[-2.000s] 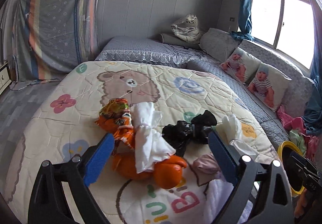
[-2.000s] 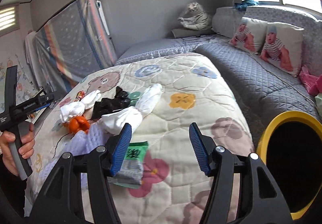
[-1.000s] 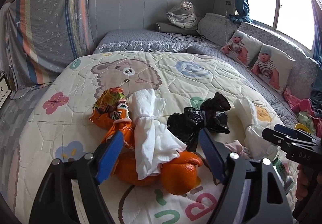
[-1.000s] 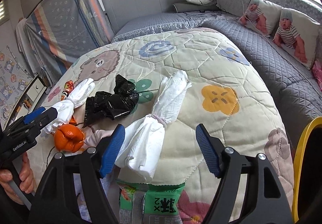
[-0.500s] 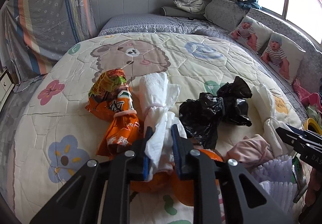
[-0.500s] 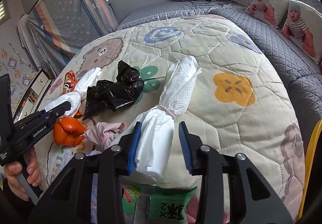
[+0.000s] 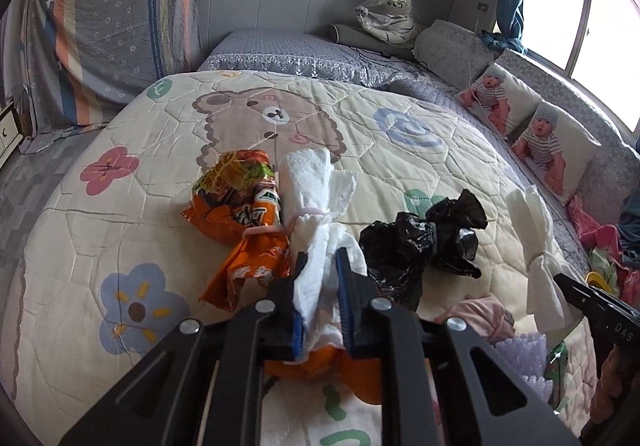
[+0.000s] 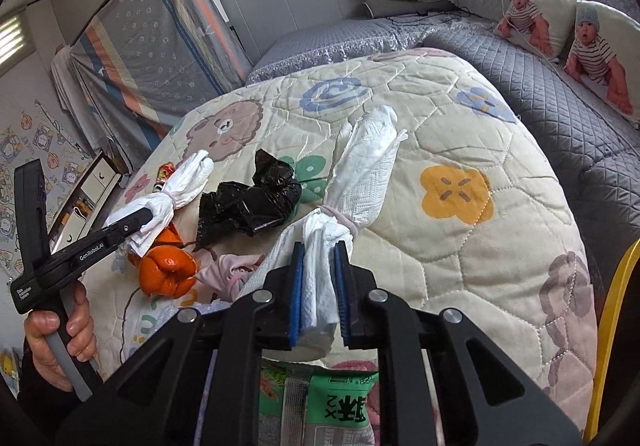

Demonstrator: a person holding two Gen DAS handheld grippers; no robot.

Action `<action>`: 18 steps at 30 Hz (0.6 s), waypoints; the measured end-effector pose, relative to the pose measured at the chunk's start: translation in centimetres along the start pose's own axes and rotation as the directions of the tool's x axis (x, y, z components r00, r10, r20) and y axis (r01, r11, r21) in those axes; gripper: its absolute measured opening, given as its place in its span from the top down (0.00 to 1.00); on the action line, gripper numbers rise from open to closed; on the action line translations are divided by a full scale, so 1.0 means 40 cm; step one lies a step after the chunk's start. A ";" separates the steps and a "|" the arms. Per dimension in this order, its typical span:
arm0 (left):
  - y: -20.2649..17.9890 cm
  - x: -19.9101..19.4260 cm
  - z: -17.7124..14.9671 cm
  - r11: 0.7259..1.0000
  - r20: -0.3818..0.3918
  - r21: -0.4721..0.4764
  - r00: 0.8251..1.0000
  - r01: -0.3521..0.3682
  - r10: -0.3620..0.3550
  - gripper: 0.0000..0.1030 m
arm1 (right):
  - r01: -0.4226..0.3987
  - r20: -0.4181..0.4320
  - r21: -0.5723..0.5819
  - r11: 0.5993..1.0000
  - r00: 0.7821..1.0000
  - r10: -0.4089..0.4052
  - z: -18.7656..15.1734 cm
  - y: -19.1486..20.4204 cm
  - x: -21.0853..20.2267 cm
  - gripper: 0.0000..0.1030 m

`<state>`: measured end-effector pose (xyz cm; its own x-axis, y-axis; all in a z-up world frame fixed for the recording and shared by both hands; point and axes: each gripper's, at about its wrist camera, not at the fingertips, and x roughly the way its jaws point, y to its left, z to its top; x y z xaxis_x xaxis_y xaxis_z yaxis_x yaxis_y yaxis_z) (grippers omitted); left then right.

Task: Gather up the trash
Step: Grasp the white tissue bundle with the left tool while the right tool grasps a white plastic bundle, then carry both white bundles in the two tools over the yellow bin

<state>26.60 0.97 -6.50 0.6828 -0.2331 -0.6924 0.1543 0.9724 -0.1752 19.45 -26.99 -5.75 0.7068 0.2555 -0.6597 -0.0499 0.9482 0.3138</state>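
On the quilted bed lies a pile of trash. My left gripper (image 7: 320,256) is shut on the near end of a white tissue bundle (image 7: 316,181) tied with a pink band. An orange snack wrapper (image 7: 240,213) lies to its left, orange peel (image 7: 320,366) under it and a black plastic bag (image 7: 420,242) to its right. My right gripper (image 8: 319,250) is shut on the near end of a second white tissue bundle (image 8: 360,181). In the right wrist view the left gripper (image 8: 148,219) clamps the first bundle (image 8: 188,181) beside the black bag (image 8: 252,205).
A green packet (image 8: 340,402) lies under the right gripper, with a pink cloth (image 8: 232,270) and orange peel (image 8: 166,274) to its left. A yellow-rimmed bin (image 8: 616,326) stands at the bed's right edge. A hand (image 8: 60,342) holds the left gripper's handle. Pillows line the far right.
Both grippers stood open over the trash a second ago. Each has since shut on its white tissue bundle. The right bundle's near end now sits slightly lifted.
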 end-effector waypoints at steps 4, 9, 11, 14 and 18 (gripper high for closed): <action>0.017 -0.052 0.012 0.999 0.052 -0.031 0.998 0.020 -0.019 0.87 | -0.010 0.047 0.000 1.000 0.999 0.010 0.012 -0.001 -0.058 0.87; 0.021 -0.108 0.020 0.998 0.105 -0.047 0.994 0.031 -0.026 0.87 | -0.002 0.096 -0.008 1.000 0.995 0.003 0.022 0.004 -0.110 0.87; 0.020 -0.130 0.022 0.998 0.124 -0.047 0.992 0.033 -0.027 0.87 | 0.002 0.111 -0.012 1.000 0.994 -0.001 0.024 0.008 -0.123 0.87; 0.015 -0.158 0.023 0.998 0.146 -0.047 0.989 0.044 -0.036 0.87 | 0.006 0.124 -0.012 1.000 0.992 -0.005 0.024 0.011 -0.141 0.87; -0.004 -0.191 0.023 0.998 0.173 -0.030 0.983 0.059 -0.053 0.87 | 0.015 0.138 -0.011 1.000 0.990 -0.014 0.026 0.013 -0.157 0.87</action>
<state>22.02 2.62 -0.52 0.7870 -0.2790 -0.5503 0.1734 0.9560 -0.2366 15.70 -28.29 -0.72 0.7980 0.2141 -0.5633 -0.0466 0.9539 0.2966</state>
